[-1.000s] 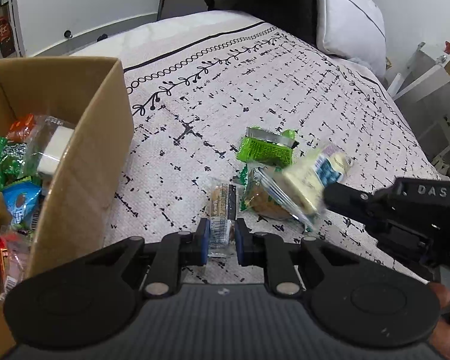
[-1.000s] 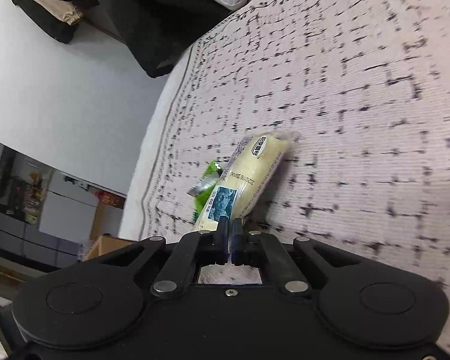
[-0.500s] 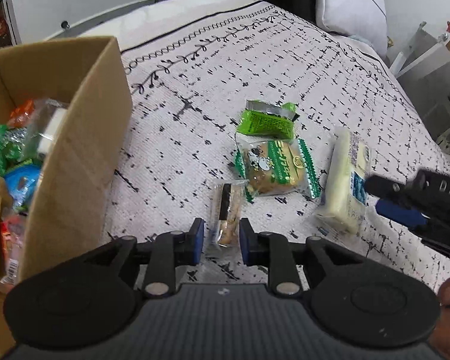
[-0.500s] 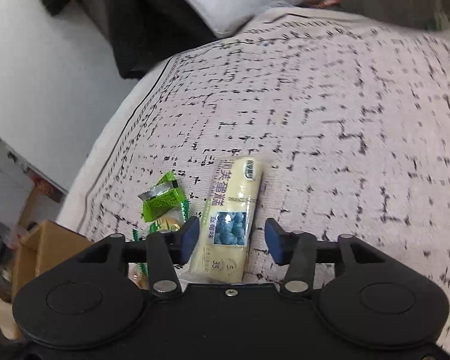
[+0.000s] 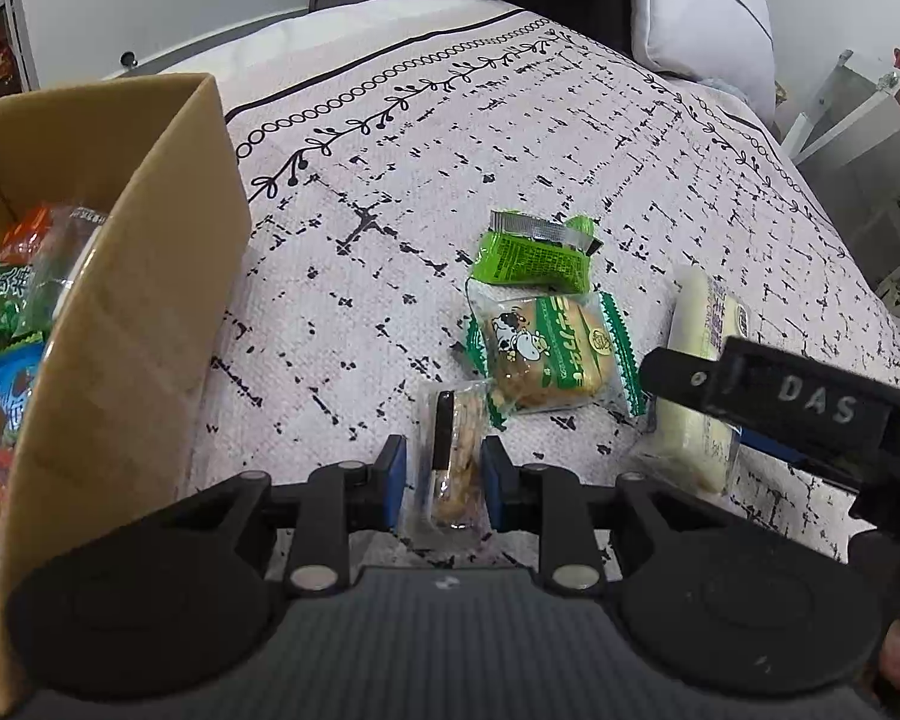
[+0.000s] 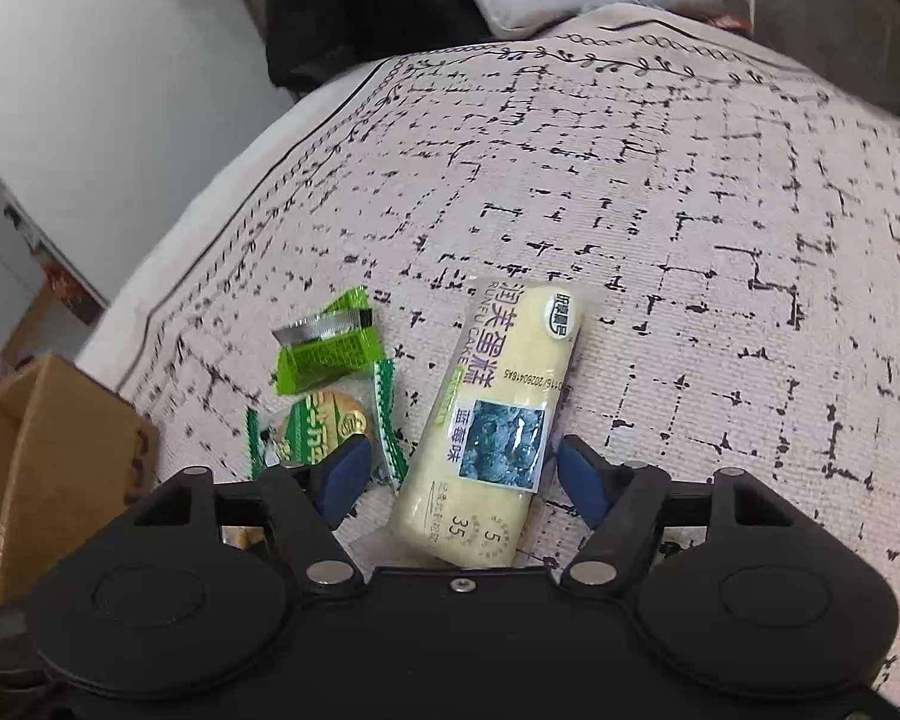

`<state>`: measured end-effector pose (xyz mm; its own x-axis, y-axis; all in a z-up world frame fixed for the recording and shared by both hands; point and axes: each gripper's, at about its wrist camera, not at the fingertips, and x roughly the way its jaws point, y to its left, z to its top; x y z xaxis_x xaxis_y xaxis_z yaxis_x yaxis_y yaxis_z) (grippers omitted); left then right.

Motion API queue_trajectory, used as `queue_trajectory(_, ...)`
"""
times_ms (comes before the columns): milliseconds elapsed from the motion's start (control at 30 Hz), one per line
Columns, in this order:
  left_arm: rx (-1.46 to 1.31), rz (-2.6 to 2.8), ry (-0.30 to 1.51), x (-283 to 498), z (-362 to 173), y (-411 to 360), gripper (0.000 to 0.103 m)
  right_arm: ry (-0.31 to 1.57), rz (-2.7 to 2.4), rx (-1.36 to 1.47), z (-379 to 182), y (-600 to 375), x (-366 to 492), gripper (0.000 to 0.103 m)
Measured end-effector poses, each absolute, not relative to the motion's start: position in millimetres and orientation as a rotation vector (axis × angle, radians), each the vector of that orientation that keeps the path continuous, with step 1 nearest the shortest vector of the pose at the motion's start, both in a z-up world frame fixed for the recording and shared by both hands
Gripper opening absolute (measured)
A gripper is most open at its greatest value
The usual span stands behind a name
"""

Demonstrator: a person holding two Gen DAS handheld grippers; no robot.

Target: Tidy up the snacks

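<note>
My left gripper (image 5: 439,477) sits low over the bed (image 5: 510,138), its jaws narrow with the clear-wrapped bar (image 5: 450,459) lying between the blue pads, which stand just off the wrapper. My right gripper (image 6: 459,471) has its jaws opening around the near end of the yellow cake (image 6: 498,420), pads clear of it. The cookie pack (image 5: 549,354) and green pack (image 5: 534,258) lie between the cake and the box (image 5: 132,300) of snacks.

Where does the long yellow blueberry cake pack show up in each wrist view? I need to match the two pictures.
Left wrist view: yellow cake pack lies at the right, partly hidden behind the right tongs.
Right wrist view: it lies at centre, between the opening right tongs, pads clear of it.
Shared landmark: bright green packet, left of the cake.
</note>
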<state>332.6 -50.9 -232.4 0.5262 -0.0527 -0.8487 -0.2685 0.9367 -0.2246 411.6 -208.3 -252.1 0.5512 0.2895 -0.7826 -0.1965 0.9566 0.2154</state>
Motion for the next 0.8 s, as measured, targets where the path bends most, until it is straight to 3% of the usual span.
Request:
queue_trajectory(33, -0.339, 0.13, 1.013, 332.4, -232.9, -52.1, 0.025, 0.943, 0.274, 0.089, -252.9, -208.2, 411.2, 0.051)
queue_trajectory(100, -0.304, 0.121, 1.013, 332.5, -234.0, -55.6, 0.025, 0.938, 0.263, 0.08, -253.4, -210.9, 410.8, 0.043)
queue_trajectory(200, -0.276, 0.12, 1.014, 332.9, -233.9, -57.5, 0.021, 0.938, 0.259, 0.08, -252.8, -214.1, 409.4, 0.038)
queue_trajectory(800, -0.37, 0.059, 0.925, 304.1, -182.1, -46.7, 0.017, 0.862, 0.301, 0.187, -199.9, -216.6, 361.7, 0.034)
